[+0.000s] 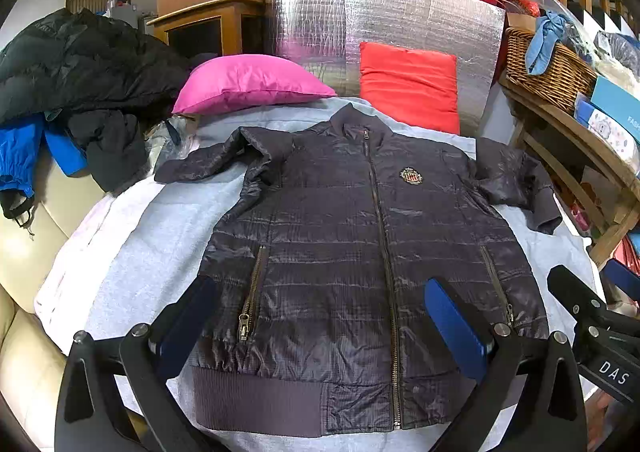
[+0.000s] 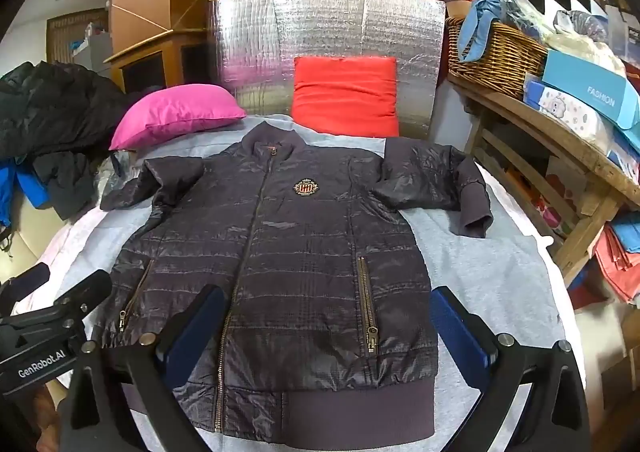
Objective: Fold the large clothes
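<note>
A dark grey quilted jacket (image 1: 344, 236) lies flat, front up and zipped, on a light grey cloth (image 1: 160, 244). Its collar points away and its ribbed hem is nearest me. Both sleeves are spread out to the sides. It also shows in the right wrist view (image 2: 288, 252). My left gripper (image 1: 320, 316) is open and empty, above the jacket's lower left part. My right gripper (image 2: 328, 324) is open and empty, above the jacket's lower right part. The right gripper also shows at the right edge of the left wrist view (image 1: 592, 312).
A pink pillow (image 1: 248, 83) and a red pillow (image 1: 412, 87) lie beyond the collar against a silver foil panel (image 1: 384, 15). Dark and blue coats (image 1: 72, 91) are piled at the left. A wooden table (image 2: 560, 155) with a wicker basket (image 2: 492, 55) and boxes stands at the right.
</note>
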Available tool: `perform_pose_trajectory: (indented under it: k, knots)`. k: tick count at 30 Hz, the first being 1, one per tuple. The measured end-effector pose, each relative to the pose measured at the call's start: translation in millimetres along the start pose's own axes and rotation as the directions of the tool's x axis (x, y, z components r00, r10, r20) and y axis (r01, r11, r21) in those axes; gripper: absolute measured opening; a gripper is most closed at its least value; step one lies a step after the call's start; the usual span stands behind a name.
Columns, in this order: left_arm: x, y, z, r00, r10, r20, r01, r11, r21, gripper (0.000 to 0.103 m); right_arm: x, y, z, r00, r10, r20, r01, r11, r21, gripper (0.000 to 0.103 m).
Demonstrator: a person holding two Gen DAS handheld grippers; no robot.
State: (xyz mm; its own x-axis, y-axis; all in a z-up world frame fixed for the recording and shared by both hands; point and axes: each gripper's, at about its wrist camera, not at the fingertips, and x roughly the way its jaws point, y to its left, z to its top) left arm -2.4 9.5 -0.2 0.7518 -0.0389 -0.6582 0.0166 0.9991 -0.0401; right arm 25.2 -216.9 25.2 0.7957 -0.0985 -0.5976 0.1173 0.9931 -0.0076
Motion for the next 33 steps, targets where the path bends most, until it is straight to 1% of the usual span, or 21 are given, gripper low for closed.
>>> perform_pose_trajectory:
  k: [16, 33]
  knots:
    - [-0.1, -0.8, -1.4, 1.000, 0.001, 0.001, -0.001, 1.000, -0.008, 0.103, 0.5, -0.2, -0.4, 1.000, -0.005, 0.001, 0.005, 1.000, -0.006, 0.103]
    - [6.5, -0.8, -3.6, 1.000, 0.003, -0.018, -0.003, 1.000, -0.010, 0.103, 4.6, 0.2, -1.4, 1.000, 0.002, -0.013, -0.002, 1.000, 0.000, 0.103]
